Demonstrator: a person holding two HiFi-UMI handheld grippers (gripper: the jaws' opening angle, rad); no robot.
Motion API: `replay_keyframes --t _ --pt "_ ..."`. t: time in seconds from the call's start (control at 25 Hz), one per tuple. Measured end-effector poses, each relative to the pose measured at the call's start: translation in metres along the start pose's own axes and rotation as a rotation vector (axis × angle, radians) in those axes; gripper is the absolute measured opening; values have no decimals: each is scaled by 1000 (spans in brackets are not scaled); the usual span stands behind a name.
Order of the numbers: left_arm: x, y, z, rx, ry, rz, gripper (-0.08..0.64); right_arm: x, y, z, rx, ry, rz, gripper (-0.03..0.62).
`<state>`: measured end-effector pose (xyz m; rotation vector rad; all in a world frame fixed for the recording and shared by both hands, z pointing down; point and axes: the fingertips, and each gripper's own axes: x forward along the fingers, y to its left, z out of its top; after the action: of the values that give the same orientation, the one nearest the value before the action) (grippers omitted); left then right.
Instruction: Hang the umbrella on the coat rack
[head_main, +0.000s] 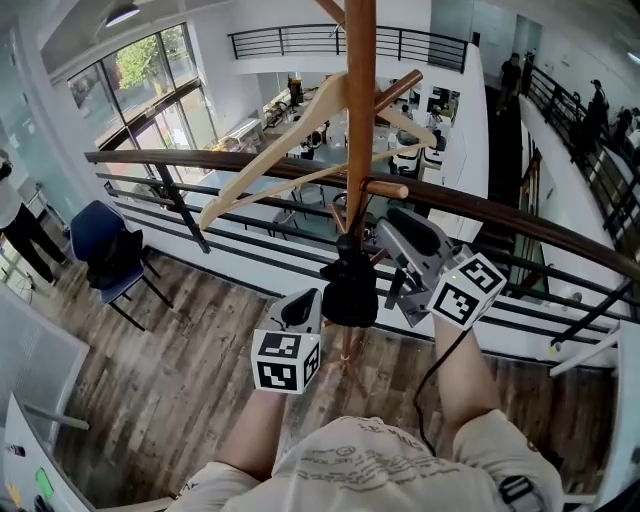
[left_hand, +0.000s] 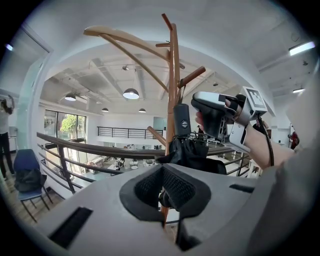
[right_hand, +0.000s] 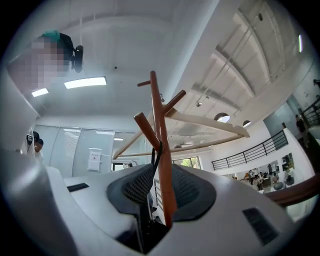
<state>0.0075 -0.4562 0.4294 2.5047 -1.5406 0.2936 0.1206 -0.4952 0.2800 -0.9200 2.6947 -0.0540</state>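
Note:
A wooden coat rack (head_main: 360, 100) stands right in front of me, with an empty wooden hanger (head_main: 280, 150) on an upper peg. The folded black umbrella (head_main: 350, 290) hangs against the pole. In the right gripper view its black strap (right_hand: 154, 170) loops over a slanted peg (right_hand: 144, 129) and runs down into the jaws. My right gripper (head_main: 380, 245) is at the umbrella's handle (left_hand: 182, 120), shut on it (right_hand: 150, 220). My left gripper (head_main: 305, 302) sits lower left of the bundle, and its pads (left_hand: 164, 197) pinch dark fabric of the umbrella (left_hand: 192, 152).
A dark handrail (head_main: 200, 165) with metal bars runs just behind the rack, with an open atrium beyond it. A blue chair (head_main: 105, 240) with a dark bag stands at the left on the wood floor. A person (head_main: 15, 215) stands at the far left edge.

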Motion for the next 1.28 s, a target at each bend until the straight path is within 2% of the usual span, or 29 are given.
replay_keyframes --t 0.08,0.2,0.36,0.48,0.68,1.0,1.28 --pt "3 -4 1 0 -7 -3 5 -11 -3 2 0 -10 -23 91" --pt "3 -4 5 -2 -25 -7 5 -20 -6 -7 -6 14 -89 7" --pt "0 -5 15 -4 -66 -21 5 -33 -6 -27 -106 88 -230 2" --pt "-3 -12 20 -7 -92 -36 5 -47 1 -41 -158 120 -293 2" --pt "-6 -21 21 -17 -103 -57 5 -66 6 -61 -127 148 -387 2" --pt "-14 -24 15 -28 -95 -89 3 -77 20 -94 -64 200 -398 0" --pt "-10 -25 13 -30 -89 -102 5 -80 25 -98 -71 204 -404 0"
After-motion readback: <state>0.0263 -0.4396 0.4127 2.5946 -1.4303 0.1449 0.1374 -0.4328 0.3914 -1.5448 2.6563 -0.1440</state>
